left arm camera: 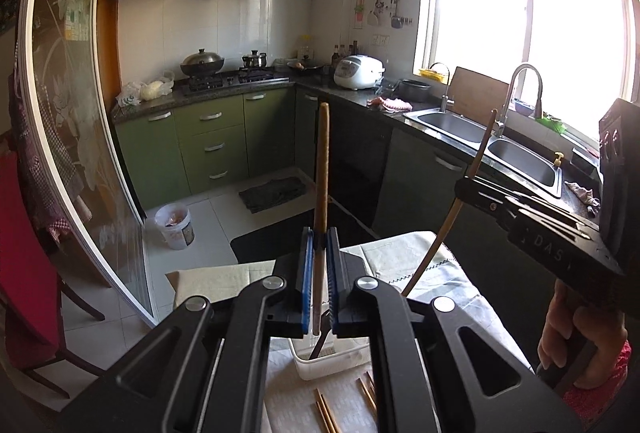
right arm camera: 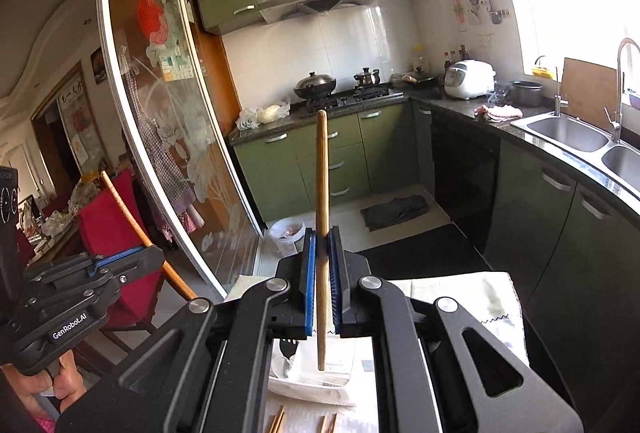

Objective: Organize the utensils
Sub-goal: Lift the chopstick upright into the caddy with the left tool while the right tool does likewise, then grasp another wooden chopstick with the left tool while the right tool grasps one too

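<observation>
Left wrist view: left tool [left arm camera: 320, 273] clamps 1 upright chopstick [left arm camera: 321, 169] above the white tray [left arm camera: 304, 365]. Right tool [right arm camera: 322, 273] pinches another chopstick [right arm camera: 322, 193], also upright over that tray.

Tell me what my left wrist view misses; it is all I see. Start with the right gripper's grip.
Observer: The right gripper is shut on a chopstick, gripped below its middle.
Operator: Report where its lower end sits.
Observer: It hangs over the white tray; I cannot tell whether it touches.
Operator: Name what lies in that tray.
Observer: A black fork lies at the tray's left side, tines showing.
</observation>
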